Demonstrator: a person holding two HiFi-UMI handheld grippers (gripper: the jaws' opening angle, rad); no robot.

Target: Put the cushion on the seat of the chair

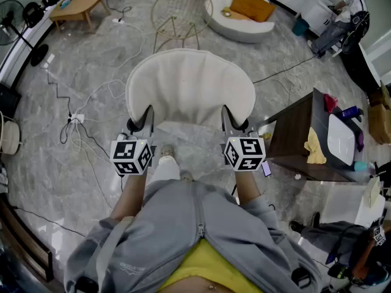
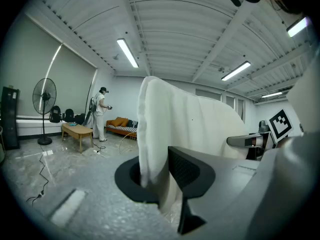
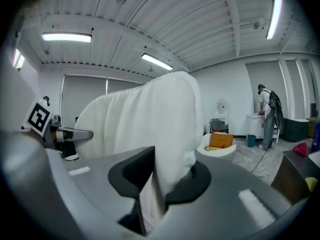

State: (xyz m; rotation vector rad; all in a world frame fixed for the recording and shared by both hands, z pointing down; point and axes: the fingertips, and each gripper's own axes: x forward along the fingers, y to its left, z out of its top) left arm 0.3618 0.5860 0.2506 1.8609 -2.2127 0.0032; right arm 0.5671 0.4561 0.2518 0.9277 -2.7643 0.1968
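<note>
Carrying is judged the step in hand: the white cushion (image 1: 190, 84) is held mid-frame, its near edge clenched by the left gripper (image 1: 145, 119) and right gripper (image 1: 230, 118). The wire chair (image 1: 177, 12), upper centre, is probably to be approached next.

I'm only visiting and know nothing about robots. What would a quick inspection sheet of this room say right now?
Surface: glossy grey marbled floor.
Job's things: white cushion held upright off the floor; gold wire chair beyond it, seat empty.
Clutter: dark side table carrying a yellow cloth and small items.
Grippers: left gripper and right gripper each shut on the cushion's near edge.
Cables: white leads and power strip at left; black cable at right.
Surroundings: wooden table, standing fan, white round chair, person.
</note>
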